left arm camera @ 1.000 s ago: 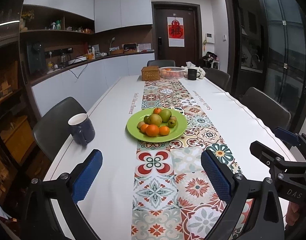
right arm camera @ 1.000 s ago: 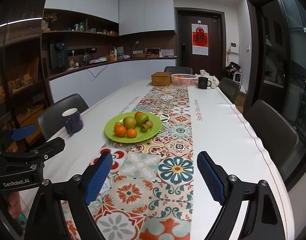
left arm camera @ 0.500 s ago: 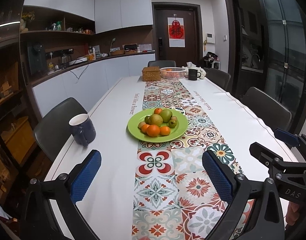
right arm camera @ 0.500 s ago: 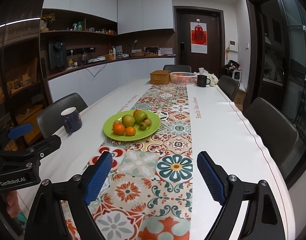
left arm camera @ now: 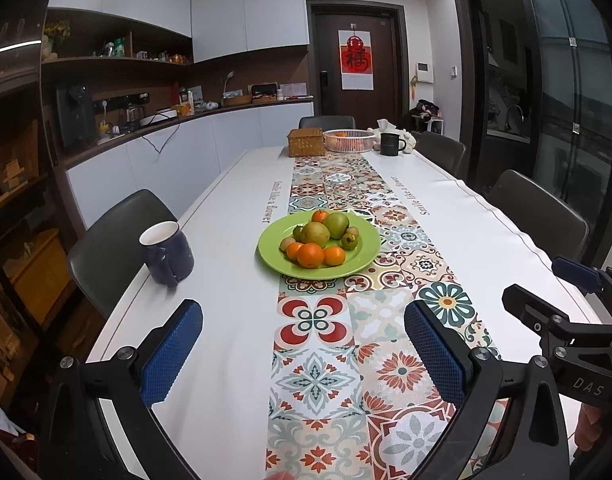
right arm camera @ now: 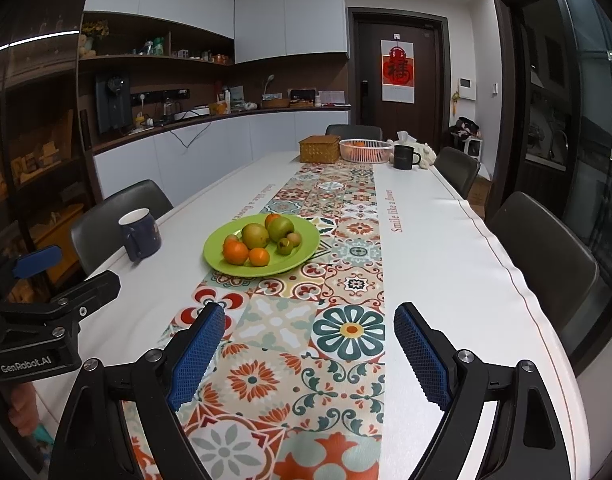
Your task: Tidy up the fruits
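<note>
One long white tabletop (left arm camera: 234,280) fills both views, a patterned tile runner (left arm camera: 318,360) down its middle. On the runner near the middle of the length sits a green plate (left arm camera: 362,256) piled with fruit: two green pears (left arm camera: 315,233), several oranges (left arm camera: 310,255) and a few small brownish-green fruits. A dark blue mug (left arm camera: 168,254) stands well to the plate's left, near the edge. At the far end are a wicker box (left arm camera: 306,142), a white basket (left arm camera: 349,141) with orange fruit inside, and a black mug (left arm camera: 391,144). Both tongs hang over the near end, well short of the plate: the left tongs (left arm camera: 304,354) gape wide and hold nothing, and the right tongs (right arm camera: 310,354) likewise stand wide apart, empty.
</note>
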### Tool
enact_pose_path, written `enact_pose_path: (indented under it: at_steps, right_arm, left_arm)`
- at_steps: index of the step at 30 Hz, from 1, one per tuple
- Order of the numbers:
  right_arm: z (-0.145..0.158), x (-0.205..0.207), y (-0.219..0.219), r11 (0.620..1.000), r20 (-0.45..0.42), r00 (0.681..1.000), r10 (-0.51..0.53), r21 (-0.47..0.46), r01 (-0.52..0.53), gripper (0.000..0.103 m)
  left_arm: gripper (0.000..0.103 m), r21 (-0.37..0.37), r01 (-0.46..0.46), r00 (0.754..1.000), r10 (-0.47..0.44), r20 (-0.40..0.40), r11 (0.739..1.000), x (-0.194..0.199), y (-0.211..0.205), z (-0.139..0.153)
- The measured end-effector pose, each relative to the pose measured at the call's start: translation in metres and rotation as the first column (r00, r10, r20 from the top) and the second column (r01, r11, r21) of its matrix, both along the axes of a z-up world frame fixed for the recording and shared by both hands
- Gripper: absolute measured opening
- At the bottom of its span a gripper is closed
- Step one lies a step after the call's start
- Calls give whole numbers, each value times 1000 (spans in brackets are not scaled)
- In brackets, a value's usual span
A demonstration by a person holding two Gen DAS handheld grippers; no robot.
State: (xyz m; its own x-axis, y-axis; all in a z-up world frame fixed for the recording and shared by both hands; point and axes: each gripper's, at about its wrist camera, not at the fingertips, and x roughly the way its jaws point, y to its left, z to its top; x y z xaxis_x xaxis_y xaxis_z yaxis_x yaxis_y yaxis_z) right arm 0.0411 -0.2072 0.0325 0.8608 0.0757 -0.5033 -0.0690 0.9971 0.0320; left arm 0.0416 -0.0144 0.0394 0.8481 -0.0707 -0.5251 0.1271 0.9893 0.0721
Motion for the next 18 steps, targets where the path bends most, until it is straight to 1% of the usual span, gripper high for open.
enact_pose_path:
  at_steps: [18]
  right_arm:
    - [-8, 4, 2, 1000, -26, 1000, 2, -7, -2, 87]
  left_arm:
    - [103, -1, -5, 1000, 5, -18, 1000, 3, 0, -7]
